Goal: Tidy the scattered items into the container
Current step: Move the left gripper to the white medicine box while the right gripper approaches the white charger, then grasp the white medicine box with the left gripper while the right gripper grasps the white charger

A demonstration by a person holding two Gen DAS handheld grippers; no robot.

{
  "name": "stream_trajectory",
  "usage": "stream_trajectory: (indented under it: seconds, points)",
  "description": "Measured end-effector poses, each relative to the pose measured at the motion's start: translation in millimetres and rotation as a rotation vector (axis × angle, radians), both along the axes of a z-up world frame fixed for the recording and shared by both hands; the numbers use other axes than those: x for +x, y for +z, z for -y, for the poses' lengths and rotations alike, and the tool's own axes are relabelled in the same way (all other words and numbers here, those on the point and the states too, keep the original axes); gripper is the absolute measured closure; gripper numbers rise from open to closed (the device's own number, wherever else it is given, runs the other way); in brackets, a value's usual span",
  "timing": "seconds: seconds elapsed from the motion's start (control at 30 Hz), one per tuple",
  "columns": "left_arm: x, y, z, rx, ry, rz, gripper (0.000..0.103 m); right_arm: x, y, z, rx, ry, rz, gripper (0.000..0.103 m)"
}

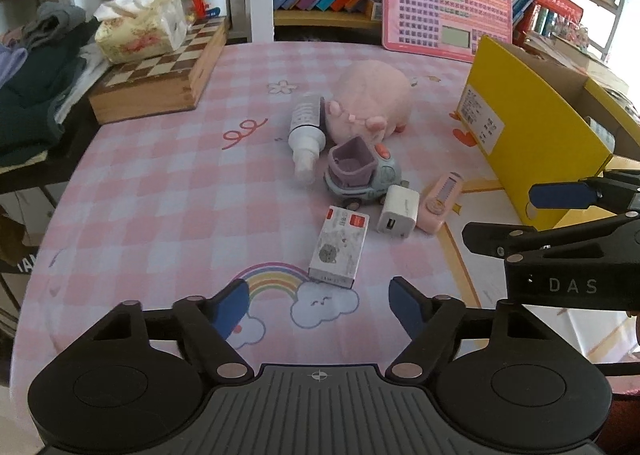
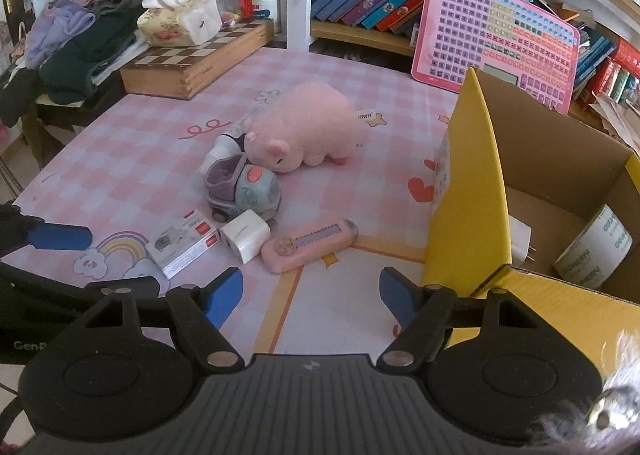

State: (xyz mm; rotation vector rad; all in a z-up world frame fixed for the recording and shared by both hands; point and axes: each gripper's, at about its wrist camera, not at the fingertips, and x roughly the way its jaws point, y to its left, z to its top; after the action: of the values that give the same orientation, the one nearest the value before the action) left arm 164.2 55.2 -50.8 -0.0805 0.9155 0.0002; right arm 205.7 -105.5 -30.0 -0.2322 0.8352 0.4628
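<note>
My left gripper (image 1: 320,307) hangs half-wide and empty; the small carton (image 1: 339,247) lies just ahead mid-tablecloth, long axis pointing away. My right gripper (image 2: 311,297), equally empty, faces the pink case (image 2: 308,247) beside the yellow box (image 2: 472,191).

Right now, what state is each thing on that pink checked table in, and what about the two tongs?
Yellow cardboard box: open, partly filled.
Pink plush pig: lying beside the toy truck.
Grey toy truck: upright, bin empty.
White spray bottle: lying flat.
White charger cube: loose on the table.
Pink plastic case: lying flat.
Small printed carton: closed.
Left tongs: open, empty.
Right tongs: open, empty.
</note>
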Motion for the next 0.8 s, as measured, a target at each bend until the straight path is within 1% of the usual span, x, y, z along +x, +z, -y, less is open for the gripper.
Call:
stream_trajectory:
  seconds: [0.33,0.5,0.53,0.63,0.8]
  points:
    - [18,-17,1,-0.037,-0.042,-0.035,0.056,12,-3,-8,0.020,0.046,-0.008,0.029]
    - [22,-18,4,-0.011,-0.056,-0.017,0.065,17,-5,-12,0.013,0.066,-0.017,0.029]
    - [23,-18,4,-0.006,-0.057,-0.014,0.071,19,-6,-13,0.011,0.067,-0.018,0.029]
    - [27,-19,1,-0.004,-0.055,-0.002,0.072,22,-6,-16,0.012,0.072,-0.024,0.029]
    - [27,-18,-15,-0.013,-0.005,-0.014,0.073,29,-7,-23,0.046,0.103,-0.032,0.030]
